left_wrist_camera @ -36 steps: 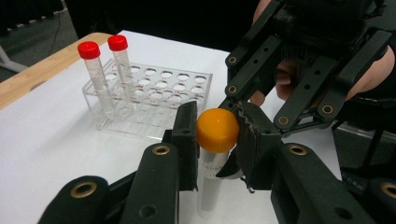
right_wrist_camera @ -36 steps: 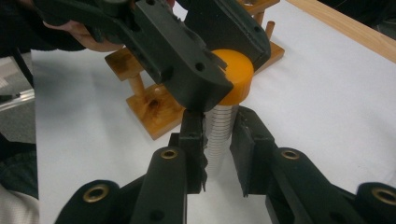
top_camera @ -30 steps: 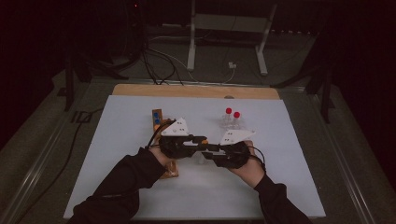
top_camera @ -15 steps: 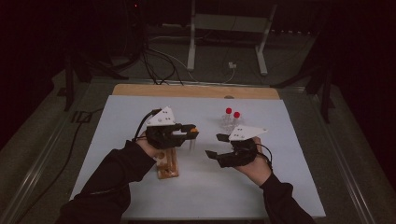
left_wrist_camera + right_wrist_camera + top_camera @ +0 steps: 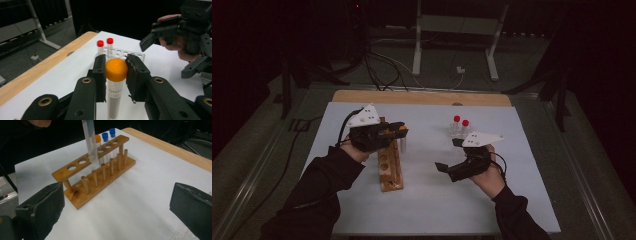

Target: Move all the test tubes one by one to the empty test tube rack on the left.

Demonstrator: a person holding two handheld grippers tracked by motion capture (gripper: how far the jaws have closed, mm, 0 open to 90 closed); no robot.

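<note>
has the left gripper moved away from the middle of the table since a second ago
Yes. The left gripper, shut on the orange-capped tube, went left and toward the far edge, now above the wooden rack.

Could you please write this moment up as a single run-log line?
left gripper: shut on orange-capped clear plastic tube, above wooden tube rack | right gripper: jaws just opened, nothing between | red-capped tubes: in clear rack

Dim room, grey floor (image 5: 262, 150) with trailing cables (image 5: 377, 60), white stand legs (image 5: 452, 30) behind the white-topped table (image 5: 522, 190).
</note>
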